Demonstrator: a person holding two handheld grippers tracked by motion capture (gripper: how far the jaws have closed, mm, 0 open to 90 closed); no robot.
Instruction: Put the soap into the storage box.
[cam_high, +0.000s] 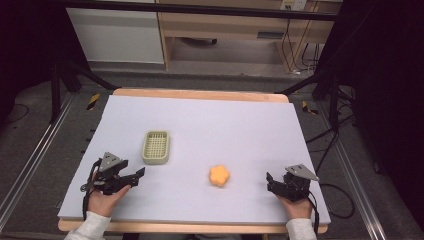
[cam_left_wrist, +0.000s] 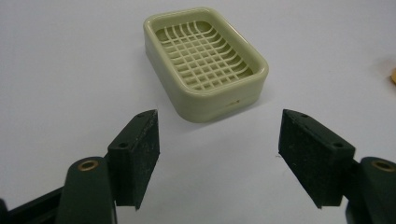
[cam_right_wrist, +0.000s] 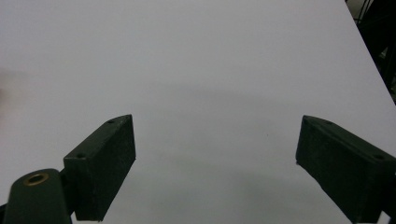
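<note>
A cream soap dish (cam_high: 156, 147) with a grid bottom lies left of the table's middle; the left gripper view has the soap dish (cam_left_wrist: 205, 60) just beyond the jaws. An orange flower-shaped soap (cam_high: 219, 176) rests on the mat right of centre. My left gripper (cam_high: 136, 178) sits at the front left, open and holding nothing, a short way below and left of the dish. My right gripper (cam_high: 269, 181) sits at the front right, open and holding nothing, right of the soap. In its own view the left gripper (cam_left_wrist: 217, 144) has wide jaws, as does the right gripper (cam_right_wrist: 215, 158).
A pale lilac mat (cam_high: 210, 120) covers the wooden table (cam_high: 200, 94). Dark frame bars and cables (cam_high: 330, 135) stand off the table's right side, and wooden furniture (cam_high: 225, 30) lies beyond the far edge.
</note>
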